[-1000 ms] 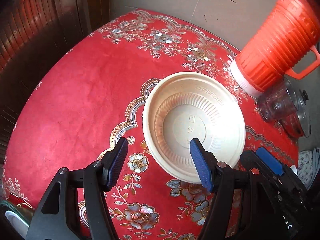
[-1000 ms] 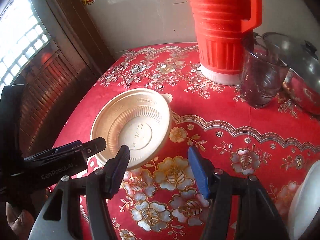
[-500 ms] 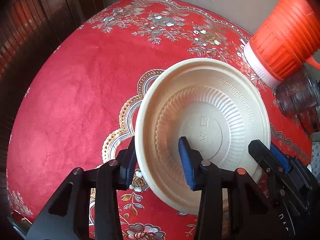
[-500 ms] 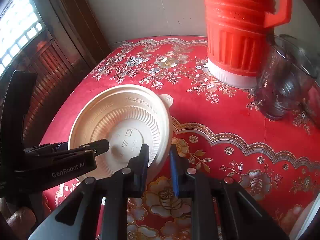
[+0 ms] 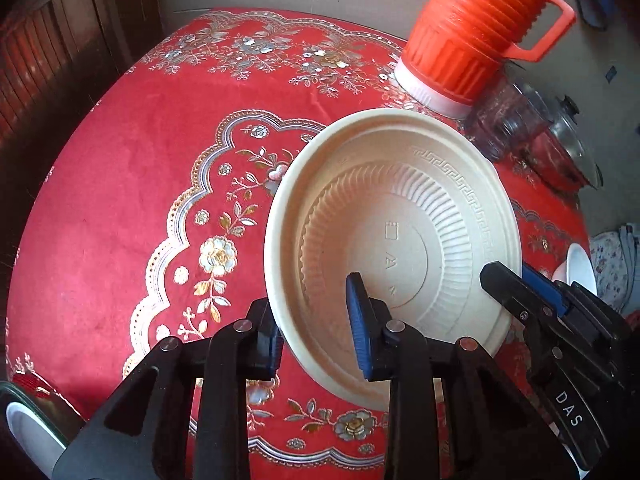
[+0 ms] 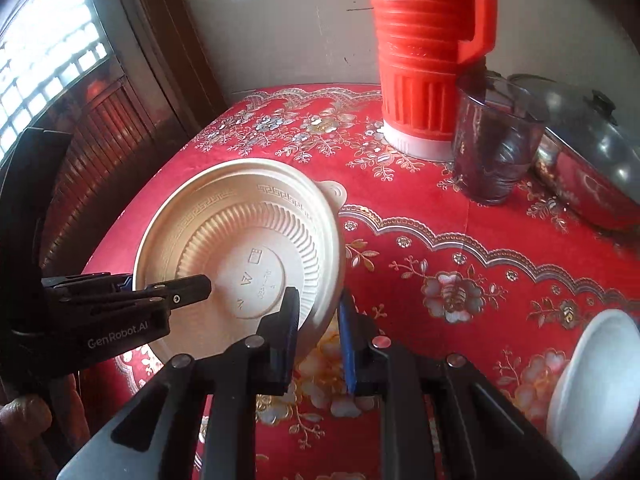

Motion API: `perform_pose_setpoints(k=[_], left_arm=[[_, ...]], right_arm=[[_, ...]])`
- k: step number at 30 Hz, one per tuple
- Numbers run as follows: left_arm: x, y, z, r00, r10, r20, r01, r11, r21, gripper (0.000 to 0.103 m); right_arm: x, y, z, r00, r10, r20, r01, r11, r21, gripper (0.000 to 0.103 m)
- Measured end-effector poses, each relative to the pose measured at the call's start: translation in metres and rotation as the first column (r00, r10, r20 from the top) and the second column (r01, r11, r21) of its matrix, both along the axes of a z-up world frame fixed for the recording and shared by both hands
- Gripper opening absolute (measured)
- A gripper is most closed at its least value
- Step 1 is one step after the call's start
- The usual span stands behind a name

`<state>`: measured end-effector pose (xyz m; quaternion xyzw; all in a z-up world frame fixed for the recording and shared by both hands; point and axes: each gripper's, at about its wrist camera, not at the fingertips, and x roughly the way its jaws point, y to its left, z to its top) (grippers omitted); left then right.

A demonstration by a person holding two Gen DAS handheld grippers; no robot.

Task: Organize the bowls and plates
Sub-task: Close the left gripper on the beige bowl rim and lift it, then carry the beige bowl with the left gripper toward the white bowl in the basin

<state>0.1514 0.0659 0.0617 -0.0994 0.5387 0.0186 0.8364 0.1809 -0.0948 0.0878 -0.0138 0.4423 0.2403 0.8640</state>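
Red flowered cloth (image 5: 120,240) covers the table, with an orange jug (image 6: 428,52), a clear cup (image 6: 492,148) and a lidded steel pot (image 6: 592,160) crowded along the upper right of the right wrist view. At centre the beige bowl (image 5: 400,240) is tilted, bottom showing; the left gripper (image 5: 316,336) is clamped on its lower left rim and the right gripper (image 6: 320,328) on the opposite rim. A white bowl (image 6: 592,392) sits at lower right.

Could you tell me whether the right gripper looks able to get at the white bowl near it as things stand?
Probably not right away: the right gripper is shut on the beige bowl's rim, as is the left gripper. The way to the white bowl across the red tablecloth looks free otherwise.
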Motion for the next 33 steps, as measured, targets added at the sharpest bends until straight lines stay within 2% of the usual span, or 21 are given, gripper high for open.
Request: perform_pose_setpoints(k=[6, 9, 16, 33], left_arm=[[-0.042, -0.023, -0.003, 0.998, -0.047, 0.033, 0.047, 0.999, 0.015, 0.028], [-0.061, -0.034, -0.005, 0.996, -0.068, 0.057, 0.065, 0.996, 0.055, 0.028], [-0.101, -0.042, -0.006, 0.99, -0.089, 0.109, 0.081, 0.994, 0.078, 0.028], [-0.177, -0.012, 0.024, 0.973, -0.072, 0.218, 0.053, 0.994, 0.095, 0.028]], right_arm=[[-0.037, -0.024, 0.003, 1.0, -0.006, -0.001, 0.006, 1.0, -0.006, 0.018], [-0.058, -0.033, 0.001, 1.0, 0.0, -0.003, 0.0, 1.0, -0.012, 0.02], [-0.095, -0.042, 0.001, 1.0, 0.0, 0.002, 0.0, 1.0, -0.014, 0.021], [-0.161, -0.016, 0.019, 0.996, 0.062, 0.066, -0.06, 0.998, -0.028, 0.022]])
